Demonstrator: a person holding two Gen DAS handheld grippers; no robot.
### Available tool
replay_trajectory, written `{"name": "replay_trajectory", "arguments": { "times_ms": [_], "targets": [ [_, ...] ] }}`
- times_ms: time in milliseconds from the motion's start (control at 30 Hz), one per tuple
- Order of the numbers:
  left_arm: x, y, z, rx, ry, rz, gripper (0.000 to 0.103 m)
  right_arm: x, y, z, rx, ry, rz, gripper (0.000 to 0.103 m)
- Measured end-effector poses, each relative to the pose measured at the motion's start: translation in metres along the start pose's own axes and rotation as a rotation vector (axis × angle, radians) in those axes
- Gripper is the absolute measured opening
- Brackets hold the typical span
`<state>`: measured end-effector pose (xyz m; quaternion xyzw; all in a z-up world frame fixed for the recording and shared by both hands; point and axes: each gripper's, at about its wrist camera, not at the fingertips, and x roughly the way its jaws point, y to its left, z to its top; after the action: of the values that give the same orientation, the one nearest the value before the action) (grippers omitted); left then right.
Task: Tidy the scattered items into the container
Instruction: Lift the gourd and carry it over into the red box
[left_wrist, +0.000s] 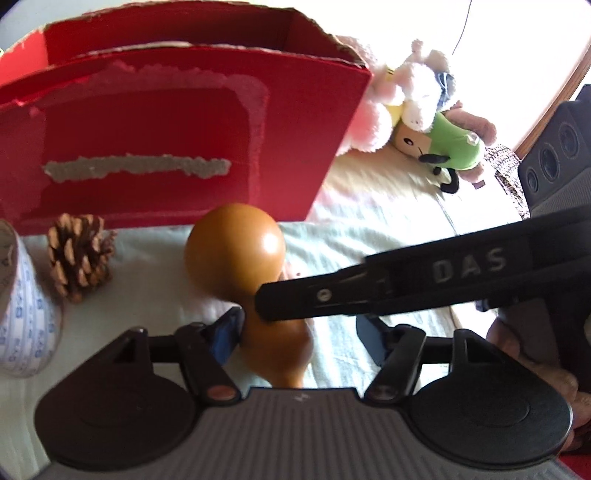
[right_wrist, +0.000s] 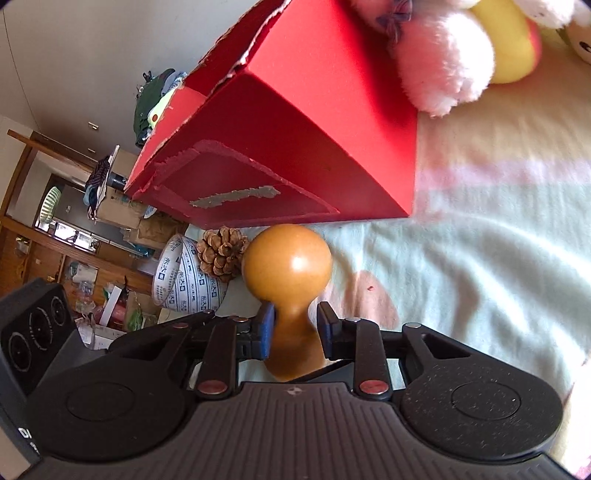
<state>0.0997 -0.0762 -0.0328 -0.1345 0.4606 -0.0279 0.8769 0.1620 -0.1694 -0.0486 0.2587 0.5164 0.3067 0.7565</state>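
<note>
Showing only leftward: green plush toy (left_wrist: 456, 147).

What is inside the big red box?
The red box is open on top, but only its bare red inner wall shows. Its front wall hides the bottom, so anything lying inside cannot be seen.

Left gripper (left_wrist: 299, 336) tilts steeply down, jaws standing apart around the gourd (left_wrist: 236, 251). Its left pad (left_wrist: 227, 332) sits against the gourd's side, while the right pad is well clear. The right gripper (right_wrist: 295, 326) comes in across from the right, angled down more gently, jaws narrow around the gourd's neck. Its left pad (right_wrist: 267, 328) is on the neck and the other finger is just beside it, but whether that one presses is hard to call. A hand (left_wrist: 517, 347) shows at the right gripper's grip.
</note>
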Motion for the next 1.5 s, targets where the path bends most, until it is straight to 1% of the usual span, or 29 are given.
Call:
{"name": "replay_trajectory", "arguments": {
  "times_ms": [33, 100, 200, 267, 300, 433, 500, 600, 733, 800, 933, 1000, 1067, 1167, 1233, 1367, 1433, 1500],
  "targets": [
    [0.001, 0.001, -0.001, -0.005, -0.002, 0.003, 0.067, 0.002, -0.001, -0.001, 0.01, 0.001, 0.007, 0.033],
    [0.001, -0.001, -0.003, -0.005, -0.017, 0.018, 0.067, 0.005, -0.001, -0.002, 0.011, 0.008, 0.006, 0.034],
    [-0.001, -0.007, -0.009, 0.022, -0.03, 0.06, 0.064, 0.004, 0.001, -0.005, -0.014, 0.011, 0.005, 0.034],
    [-0.003, -0.007, -0.011, 0.013, -0.027, 0.065, 0.063, 0.002, 0.003, -0.006, -0.033, 0.023, 0.002, 0.034],
    [-0.005, -0.008, -0.012, 0.013, -0.024, 0.066, 0.062, 0.0, 0.004, -0.009, -0.031, 0.024, 0.005, 0.034],
    [-0.009, -0.02, -0.013, 0.054, -0.013, 0.057, 0.059, -0.019, -0.003, -0.015, 0.008, 0.016, 0.014, 0.034],
    [-0.012, -0.033, -0.012, 0.101, -0.013, 0.047, 0.059, -0.035, -0.004, -0.018, 0.01, -0.016, 0.017, 0.033],
    [-0.019, -0.058, -0.007, 0.204, -0.031, 0.029, 0.059, -0.062, -0.008, -0.023, 0.031, -0.081, 0.028, 0.032],
    [-0.032, -0.081, 0.007, 0.283, -0.067, -0.036, 0.059, -0.094, -0.01, -0.025, 0.074, -0.179, 0.039, 0.031],
    [-0.037, -0.092, 0.017, 0.32, -0.089, -0.06, 0.059, -0.109, -0.006, -0.023, 0.076, -0.233, 0.036, 0.031],
    [-0.055, -0.104, 0.042, 0.389, -0.159, -0.105, 0.059, -0.134, 0.014, -0.01, 0.031, -0.344, 0.032, 0.031],
    [-0.067, -0.103, 0.058, 0.402, -0.197, -0.138, 0.059, -0.142, 0.024, -0.001, 0.02, -0.396, 0.045, 0.031],
    [-0.08, -0.1, 0.073, 0.413, -0.23, -0.164, 0.06, -0.144, 0.036, 0.013, 0.001, -0.428, 0.052, 0.031],
    [-0.094, -0.089, 0.094, 0.434, -0.272, -0.155, 0.06, -0.134, 0.053, 0.037, -0.05, -0.445, 0.048, 0.031],
    [-0.099, -0.073, 0.107, 0.426, -0.29, -0.142, 0.06, -0.118, 0.064, 0.057, -0.068, -0.43, 0.05, 0.031],
    [-0.104, -0.03, 0.13, 0.393, -0.282, -0.081, 0.059, -0.071, 0.091, 0.093, -0.095, -0.361, 0.058, 0.031],
    [-0.103, -0.004, 0.139, 0.366, -0.264, -0.057, 0.059, -0.045, 0.103, 0.107, -0.121, -0.32, 0.053, 0.031],
    [-0.1, 0.023, 0.146, 0.331, -0.237, -0.045, 0.059, -0.019, 0.109, 0.12, -0.117, -0.262, 0.053, 0.031]
  ]
}}
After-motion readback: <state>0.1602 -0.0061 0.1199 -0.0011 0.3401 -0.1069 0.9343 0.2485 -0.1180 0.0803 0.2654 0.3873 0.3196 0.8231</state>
